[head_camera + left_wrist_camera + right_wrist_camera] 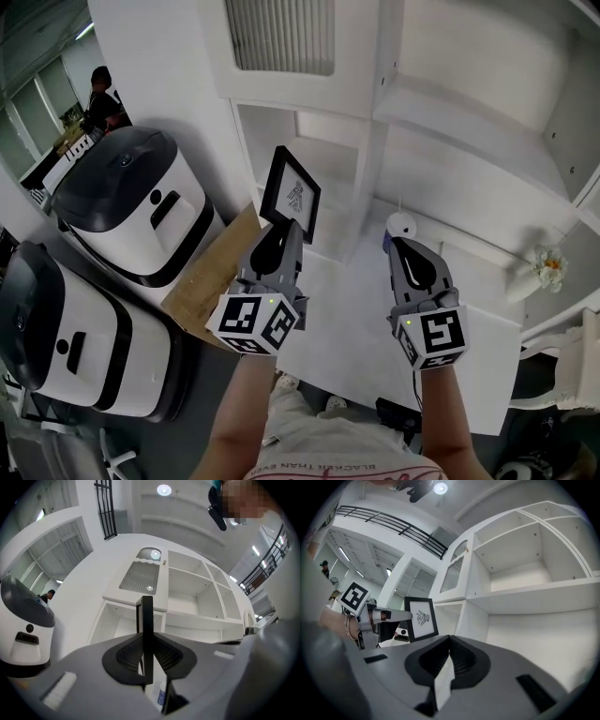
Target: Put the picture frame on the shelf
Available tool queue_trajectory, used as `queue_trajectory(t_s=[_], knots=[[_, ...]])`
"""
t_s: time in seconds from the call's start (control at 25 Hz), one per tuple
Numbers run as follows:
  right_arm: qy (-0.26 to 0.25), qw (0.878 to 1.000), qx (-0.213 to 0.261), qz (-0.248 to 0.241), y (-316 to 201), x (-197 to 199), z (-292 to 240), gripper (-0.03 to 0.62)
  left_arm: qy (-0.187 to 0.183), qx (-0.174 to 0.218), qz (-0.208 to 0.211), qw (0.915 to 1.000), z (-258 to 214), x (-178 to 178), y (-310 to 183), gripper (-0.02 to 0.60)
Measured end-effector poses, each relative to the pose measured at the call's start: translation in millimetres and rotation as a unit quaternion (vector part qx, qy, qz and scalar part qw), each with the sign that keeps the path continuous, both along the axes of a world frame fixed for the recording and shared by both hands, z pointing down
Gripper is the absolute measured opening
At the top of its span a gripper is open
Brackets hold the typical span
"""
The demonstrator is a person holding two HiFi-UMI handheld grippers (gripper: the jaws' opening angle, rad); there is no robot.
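Observation:
A black picture frame (291,194) with a small drawing on white paper stands upright in my left gripper (281,234), which is shut on its lower edge. In the left gripper view the frame (147,620) shows edge-on between the pads of the left gripper (146,656). It is held up in front of the white shelf unit (469,131) and its open compartments (187,602). My right gripper (405,251) hovers to the right, level. In its own view the right gripper (449,660) has its jaws closed on a thin white strip (444,681). That view also shows the frame (421,618) at the left.
Two white-and-black machines (131,202) (56,328) stand at the left beside a cardboard sheet (211,277). A white table (366,319) lies below the grippers, with a round-topped bottle (401,225) by the right gripper and a flower ornament (548,267) further right. A person (101,94) stands far back left.

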State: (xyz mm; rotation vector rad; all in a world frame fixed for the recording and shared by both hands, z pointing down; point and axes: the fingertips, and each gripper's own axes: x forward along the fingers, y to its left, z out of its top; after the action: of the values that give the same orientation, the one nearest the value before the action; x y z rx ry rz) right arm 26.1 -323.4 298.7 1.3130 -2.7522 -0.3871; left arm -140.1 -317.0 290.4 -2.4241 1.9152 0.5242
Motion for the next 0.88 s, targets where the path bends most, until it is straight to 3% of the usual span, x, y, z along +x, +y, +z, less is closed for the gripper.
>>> queue_trajectory(t_s=[0.12, 0.6, 0.88], knots=[[-0.003, 1.0, -0.002, 0.021, -4, 0, 0, 0.008, 0.028, -0.005, 0.023, 0.9993, 2, -6, -11, 0.069], [-0.014, 0.992, -0.011, 0.124, -18, -1, 3, 0.008, 0.071, -0.03, 0.11, 0.991, 10, -18, -58, 0.069], [-0.01, 0.987, -0.022, 0.161, -18, -2, 11, 0.008, 0.155, -0.051, 0.157, 0.9741, 24, -27, -76, 0.069]])
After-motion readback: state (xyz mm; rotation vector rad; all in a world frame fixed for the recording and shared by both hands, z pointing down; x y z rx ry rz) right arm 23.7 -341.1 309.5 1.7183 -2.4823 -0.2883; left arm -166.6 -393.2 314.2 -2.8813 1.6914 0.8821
